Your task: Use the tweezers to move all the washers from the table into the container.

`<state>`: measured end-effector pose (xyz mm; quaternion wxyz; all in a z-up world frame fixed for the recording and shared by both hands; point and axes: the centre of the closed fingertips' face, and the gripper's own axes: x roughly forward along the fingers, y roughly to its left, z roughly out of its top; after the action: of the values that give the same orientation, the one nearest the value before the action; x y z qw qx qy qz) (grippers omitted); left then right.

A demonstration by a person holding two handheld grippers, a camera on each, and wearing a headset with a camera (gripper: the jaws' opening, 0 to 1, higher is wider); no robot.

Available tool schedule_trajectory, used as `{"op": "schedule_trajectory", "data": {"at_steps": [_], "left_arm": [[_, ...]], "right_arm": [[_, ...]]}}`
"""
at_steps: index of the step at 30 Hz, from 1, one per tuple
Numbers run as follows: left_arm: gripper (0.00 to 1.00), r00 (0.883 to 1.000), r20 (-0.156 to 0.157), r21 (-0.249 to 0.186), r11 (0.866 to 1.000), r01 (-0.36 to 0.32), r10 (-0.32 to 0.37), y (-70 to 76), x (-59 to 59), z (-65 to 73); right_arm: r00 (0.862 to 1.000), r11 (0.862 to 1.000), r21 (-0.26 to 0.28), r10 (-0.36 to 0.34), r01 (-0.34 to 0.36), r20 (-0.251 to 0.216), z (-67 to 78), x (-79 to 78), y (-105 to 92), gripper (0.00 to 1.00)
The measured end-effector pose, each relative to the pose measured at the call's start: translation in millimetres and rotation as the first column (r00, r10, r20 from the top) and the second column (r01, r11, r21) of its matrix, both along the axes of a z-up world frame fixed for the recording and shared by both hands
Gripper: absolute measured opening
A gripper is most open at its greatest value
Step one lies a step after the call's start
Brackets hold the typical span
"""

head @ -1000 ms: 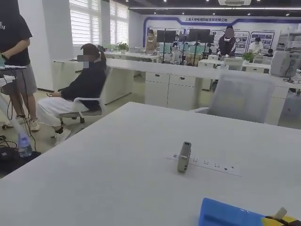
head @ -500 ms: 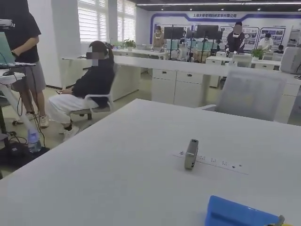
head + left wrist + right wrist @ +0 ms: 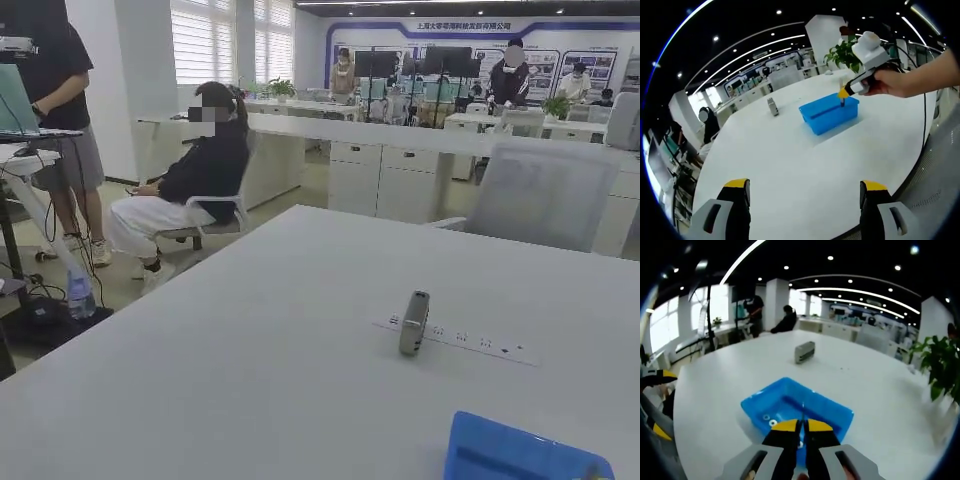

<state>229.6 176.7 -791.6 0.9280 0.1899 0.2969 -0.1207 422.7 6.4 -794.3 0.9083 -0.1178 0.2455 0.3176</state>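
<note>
Right fingers (image 3: 785, 426) tight on tweezers (image 3: 802, 414)

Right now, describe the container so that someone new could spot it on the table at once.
On the big white table, look at the side nearest the person. The container is a shallow, open, rectangular tray with washers inside, under the tweezers in the right gripper. It is bright blue, whereas the small grey box beyond it stands upright.
</note>
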Motion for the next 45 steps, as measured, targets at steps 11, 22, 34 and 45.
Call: {"op": "schedule_trajectory", "data": {"at_steps": [11,22,34,45], "left_arm": [[0.93,1.0,-0.002,0.002,1.0,0.001,-0.001,0.1,0.2,-0.9],[0.93,1.0,-0.003,0.002,1.0,0.012,-0.012,-2.0,-0.1,-1.3],[0.93,1.0,0.002,-0.021,1.0,0.003,-0.003,-1.6,0.1,0.6],[0.93,1.0,0.006,-0.025,1.0,0.008,-0.008,-2.9,-0.3,1.6]], "right_arm": [[1.0,1.0,0.003,0.002,-0.002,-0.003,2.3,-2.8,-3.3,0.02],[0.994,0.995,0.038,0.088,-0.09,0.06,58.3,-17.4,-8.7,0.01],[0.964,0.964,-0.029,0.266,-0.265,0.011,73.1,-59.3,-3.3,0.01],[0.86,0.816,-0.28,0.499,-0.507,-0.102,36.4,-113.4,2.7,0.01]]}}
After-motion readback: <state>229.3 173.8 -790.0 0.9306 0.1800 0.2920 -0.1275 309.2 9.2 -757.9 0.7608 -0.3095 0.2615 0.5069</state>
